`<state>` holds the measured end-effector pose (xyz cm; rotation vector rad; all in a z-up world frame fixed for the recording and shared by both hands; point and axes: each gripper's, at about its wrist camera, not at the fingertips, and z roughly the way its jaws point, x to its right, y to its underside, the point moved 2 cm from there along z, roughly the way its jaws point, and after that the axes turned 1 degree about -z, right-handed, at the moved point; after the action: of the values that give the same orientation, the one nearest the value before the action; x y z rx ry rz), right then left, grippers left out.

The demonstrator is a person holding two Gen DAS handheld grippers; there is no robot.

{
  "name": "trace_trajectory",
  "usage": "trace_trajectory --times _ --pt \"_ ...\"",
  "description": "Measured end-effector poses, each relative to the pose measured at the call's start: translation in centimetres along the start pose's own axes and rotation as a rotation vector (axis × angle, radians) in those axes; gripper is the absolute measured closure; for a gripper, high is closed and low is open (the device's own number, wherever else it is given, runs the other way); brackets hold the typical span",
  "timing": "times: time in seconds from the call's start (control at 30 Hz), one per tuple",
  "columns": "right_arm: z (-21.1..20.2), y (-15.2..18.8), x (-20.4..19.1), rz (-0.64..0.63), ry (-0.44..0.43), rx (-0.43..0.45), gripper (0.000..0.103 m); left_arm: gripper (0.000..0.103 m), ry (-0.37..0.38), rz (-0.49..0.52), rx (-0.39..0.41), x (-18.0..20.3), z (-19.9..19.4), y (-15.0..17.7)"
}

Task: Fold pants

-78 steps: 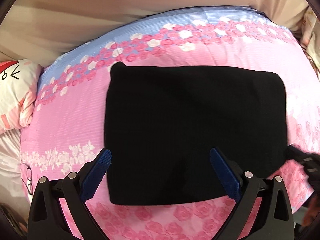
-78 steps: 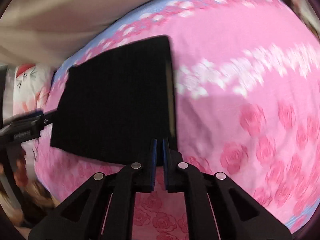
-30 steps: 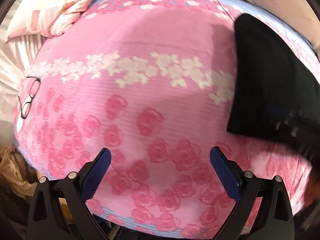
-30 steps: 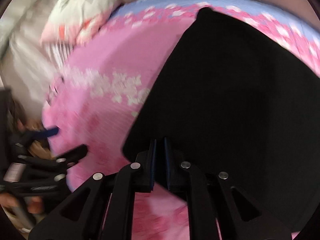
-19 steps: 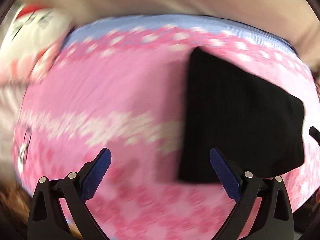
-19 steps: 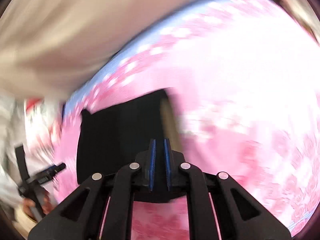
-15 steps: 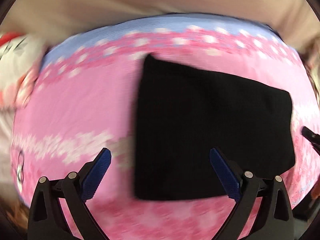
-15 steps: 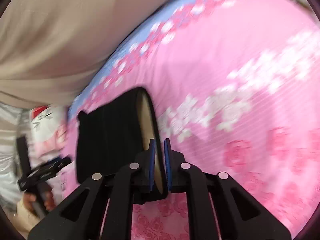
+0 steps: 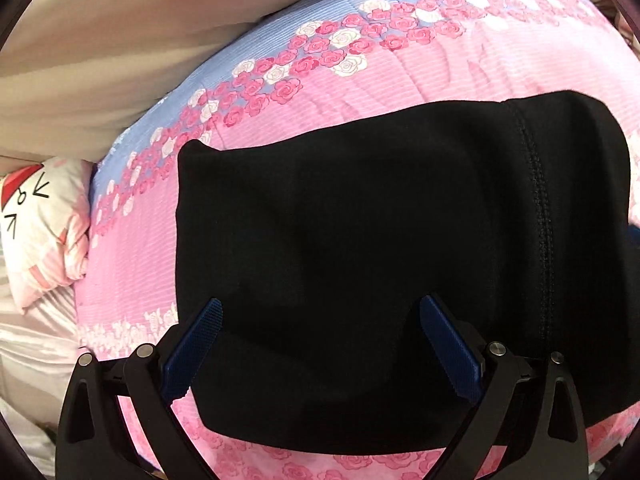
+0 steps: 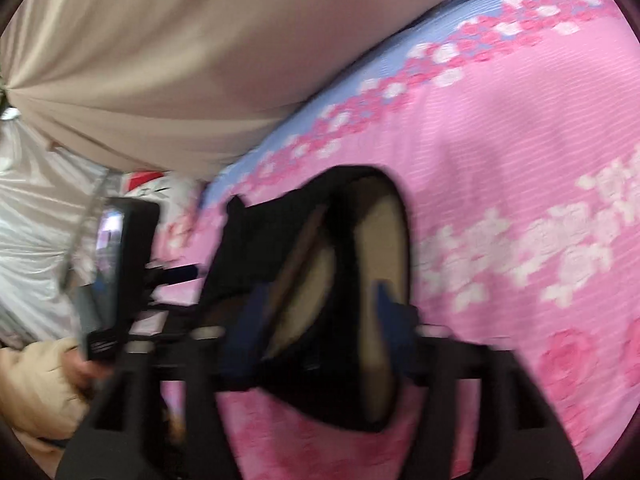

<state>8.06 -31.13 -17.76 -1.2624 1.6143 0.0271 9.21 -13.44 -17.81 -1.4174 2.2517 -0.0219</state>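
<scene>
So the black pants (image 9: 360, 264) are already down to a compact rectangle lying flat on the pink rose-print bedspread (image 9: 360, 80), filling the middle and right of the left wrist view. My read is this is the tail end of a fold: the bundle has just been set down and is being let go.

The left tool (image 9: 318, 354) hangs over the near part of the pants at the bottom of the frame, blue pads spread wide, nothing pinched, not pressing on the cloth as far as I can see.

The right tool (image 10: 318, 328) sits low centre in its own view and it's pretty blurry, but its jaws are opening right now with the folded edge of the pants (image 10: 320, 280) between them. You can see tan lining in the layers at that edge. It looks like a release, not a grab.

Next move, I'd guess: back the right tool off sideways without dragging the top layer, then check whether the edges line up or need a pat flat.

Count:
- 1 pair of pants
- 2 tools
- 1 bedspread
- 1 cartoon-print pillow (image 9: 44, 232), at the left edge
- 1 beige curtain (image 10: 200, 60), across the top
- 1 cream sleeve (image 10: 36, 392), lower left of the right wrist view
</scene>
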Motion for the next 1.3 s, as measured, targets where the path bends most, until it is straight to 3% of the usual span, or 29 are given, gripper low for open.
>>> trace_trajectory --times 0.1,0.27,0.33,0.43,0.53,0.67,0.7,0.8,0.87,0.93,1.03,1.07,1.1,1.13,1.2,1.27,1.3 --pt "-0.2 -0.8 1.5 0.018 -0.043 -0.005 0.032 0.005 -0.019 0.003 -0.004 0.2 0.0 -0.1" --pt "2.1 -1.3 1.2 -0.067 -0.085 -0.138 0.075 0.005 -0.027 -0.009 -0.011 0.3 -0.1 -0.1" --pt "2.7 -0.8 2.2 -0.056 -0.072 -0.189 0.082 0.005 -0.019 -0.011 -0.011 0.4 -0.4 -0.1" --pt "3.1 -0.8 3.2 -0.005 -0.148 -0.214 0.083 0.005 -0.012 -0.013 -0.009 0.5 -0.6 0.1" --pt "3.8 -1.0 1.1 -0.094 -0.202 -0.254 0.083 0.005 0.001 -0.024 -0.016 0.5 -0.5 0.3" --pt "6.0 -2.6 -0.3 -0.13 -0.174 -0.261 0.084 0.005 -0.002 -0.027 -0.017 0.6 -0.3 0.3" --pt "6.4 -3.0 -0.4 -0.126 -0.152 -0.259 0.091 0.005 -0.001 -0.027 -0.017 0.5 -0.2 0.4" --pt "4.7 -3.5 -0.1 -0.081 -0.169 -0.218 0.095 0.005 0.001 -0.032 -0.019 0.5 -0.3 0.3" --pt "4.5 -2.7 2.4 -0.035 -0.113 -0.225 0.096 0.005 0.024 -0.039 -0.01 0.4 -0.6 0.3" --pt "4.4 -2.1 4.5 0.092 -0.172 -0.216 0.096 0.005 0.039 -0.033 -0.015 0.7 -0.5 0.5" --pt "2.3 -2.7 3.2 0.067 -0.199 -0.124 0.096 0.005 0.044 -0.028 -0.013 1.1 -0.5 0.7" --pt "3.9 -1.8 4.4 0.084 -0.146 -0.187 0.096 0.005 0.046 -0.029 -0.005 1.2 -0.6 0.6" --pt "4.1 -1.5 5.3 0.128 -0.172 -0.187 0.096 0.005 0.034 -0.023 -0.006 1.3 -0.5 0.6" --pt "3.5 -1.7 5.9 0.19 -0.213 -0.164 0.095 0.005 0.033 -0.015 -0.011 1.4 -0.4 0.6" --pt "1.4 -2.6 4.9 0.15 -0.218 -0.078 0.095 0.005 0.049 -0.022 -0.017 1.3 -0.4 0.4" --pt "2.9 -1.6 6.6 0.191 -0.169 -0.135 0.095 0.005 0.067 -0.031 -0.003 1.2 -0.9 0.2" --pt "3.2 -1.2 7.5 0.244 -0.197 -0.144 0.094 0.005 0.061 -0.022 -0.005 1.3 -0.8 0.2"
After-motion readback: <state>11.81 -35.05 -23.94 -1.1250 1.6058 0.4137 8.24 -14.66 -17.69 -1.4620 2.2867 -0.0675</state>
